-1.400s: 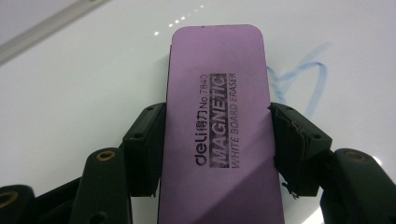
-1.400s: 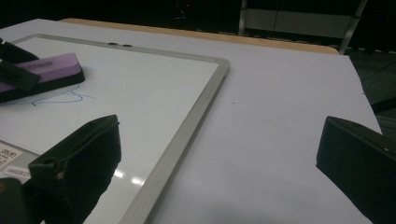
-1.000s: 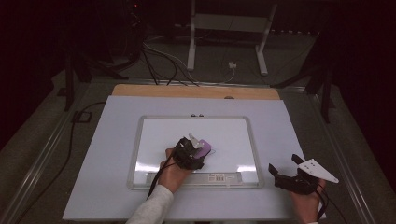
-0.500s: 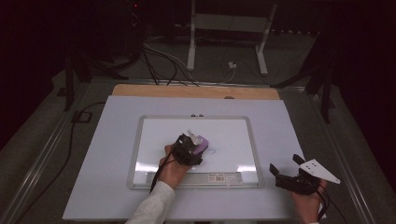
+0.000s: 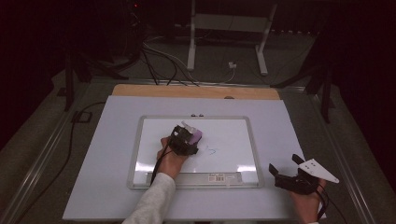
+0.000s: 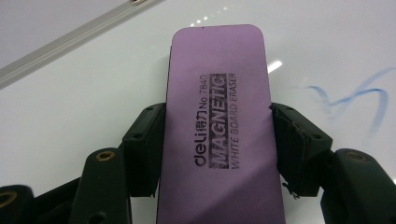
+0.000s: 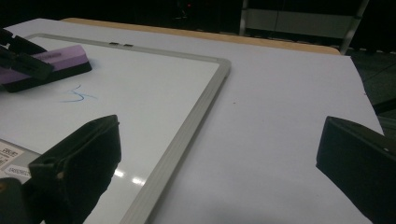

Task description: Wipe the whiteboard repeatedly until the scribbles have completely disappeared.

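left tool [image 6: 212, 154] clamped on purple eraser [image 6: 217, 121], flat on whiteboard [image 5: 233, 135] | right tool [image 5: 286, 169] jaws apart, off board

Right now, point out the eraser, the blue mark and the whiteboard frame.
eraser [image 6: 215, 121], left gripper view, on its purple printed top
blue mark [image 5: 211, 150], high view, middle of the scribble
whiteboard frame [image 7: 196, 109], right gripper view, on its grey side rail
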A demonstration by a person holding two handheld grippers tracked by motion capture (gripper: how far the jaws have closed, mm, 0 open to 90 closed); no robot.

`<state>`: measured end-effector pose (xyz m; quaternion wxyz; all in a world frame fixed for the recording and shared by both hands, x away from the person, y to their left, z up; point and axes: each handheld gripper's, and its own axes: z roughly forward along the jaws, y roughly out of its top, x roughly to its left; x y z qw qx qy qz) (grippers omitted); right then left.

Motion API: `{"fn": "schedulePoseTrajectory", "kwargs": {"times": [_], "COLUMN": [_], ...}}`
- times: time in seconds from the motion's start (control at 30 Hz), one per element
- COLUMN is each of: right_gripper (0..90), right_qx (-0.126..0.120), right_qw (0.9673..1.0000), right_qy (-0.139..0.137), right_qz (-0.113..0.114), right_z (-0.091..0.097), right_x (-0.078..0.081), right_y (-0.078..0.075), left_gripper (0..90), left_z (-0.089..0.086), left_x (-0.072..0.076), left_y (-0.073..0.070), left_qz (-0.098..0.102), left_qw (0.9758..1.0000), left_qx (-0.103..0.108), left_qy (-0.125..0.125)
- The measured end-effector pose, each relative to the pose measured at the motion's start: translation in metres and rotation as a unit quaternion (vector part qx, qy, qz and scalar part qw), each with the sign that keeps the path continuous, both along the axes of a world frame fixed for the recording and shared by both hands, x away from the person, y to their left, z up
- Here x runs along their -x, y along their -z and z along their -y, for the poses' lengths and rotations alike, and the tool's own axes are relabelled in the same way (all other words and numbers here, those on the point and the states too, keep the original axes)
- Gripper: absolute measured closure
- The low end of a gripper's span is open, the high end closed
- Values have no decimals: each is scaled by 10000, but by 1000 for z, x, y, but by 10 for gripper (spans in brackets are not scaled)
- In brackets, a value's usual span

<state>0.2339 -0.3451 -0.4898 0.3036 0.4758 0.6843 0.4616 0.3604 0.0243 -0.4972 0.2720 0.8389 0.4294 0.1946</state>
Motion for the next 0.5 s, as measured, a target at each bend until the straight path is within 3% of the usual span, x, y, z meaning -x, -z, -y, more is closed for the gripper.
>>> {"fn": "schedulePoseTrajectory", "kwargs": {"times": [0.17, 0.33, 0.5], "right_gripper": [1, 1, 1], "right_qx": [-8, -6, -27], "right_qw": [10000, 10000, 10000], "right_qy": [4, -3, 20], "right_qz": [8, 20, 34], "right_z": [0, 0, 1], "right_x": [0, 0, 1], "right_y": [0, 0, -1], "left_gripper": [414, 415, 414], "left_z": [24, 47, 49], "left_x": [16, 33, 29], "left_y": [0, -2, -2], "left_qz": [-1, -80, -14], "left_qw": [9990, 9946, 9963], "left_qx": [37, 56, -29], "left_qy": [454, 1033, 855]}}
